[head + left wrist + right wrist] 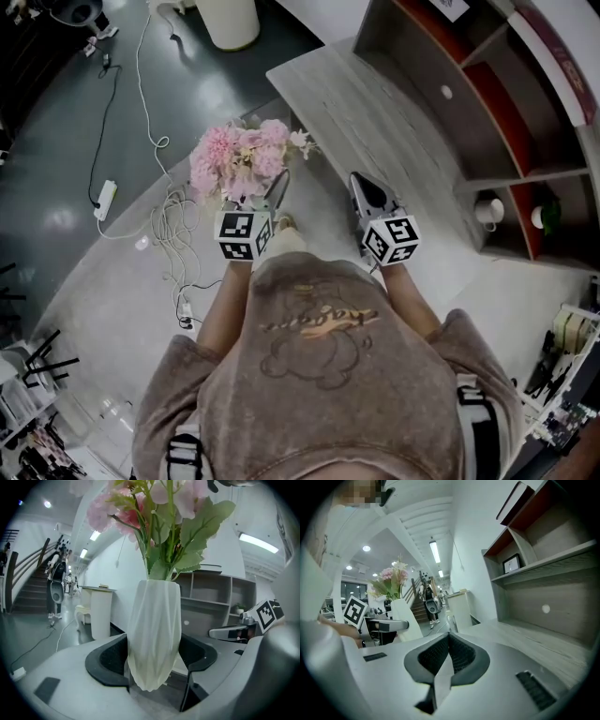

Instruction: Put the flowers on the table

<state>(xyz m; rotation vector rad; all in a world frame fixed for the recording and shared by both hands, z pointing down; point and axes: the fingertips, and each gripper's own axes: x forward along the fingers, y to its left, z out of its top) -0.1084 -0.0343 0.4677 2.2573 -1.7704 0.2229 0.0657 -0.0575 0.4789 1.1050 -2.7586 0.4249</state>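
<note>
Pink flowers [239, 157] with green leaves stand in a white faceted vase [154, 634]. My left gripper [273, 193] is shut on the vase's lower body, holding it upright in the air just left of the grey wooden table [375, 122]. In the left gripper view the black pads [110, 660] press both sides of the vase. From the head view the blooms hide the vase. My right gripper [362, 185] hovers over the table's near edge, shut with nothing in it [449, 641]. The right gripper view shows the vase [404, 613] and flowers [391, 581] off to its left.
A wood shelving unit [487, 103] stands along the table's right side, with a white mug [487, 211] on a low shelf. White cables and a power strip [103, 199] lie on the floor at left. A white round pedestal [230, 21] stands farther off.
</note>
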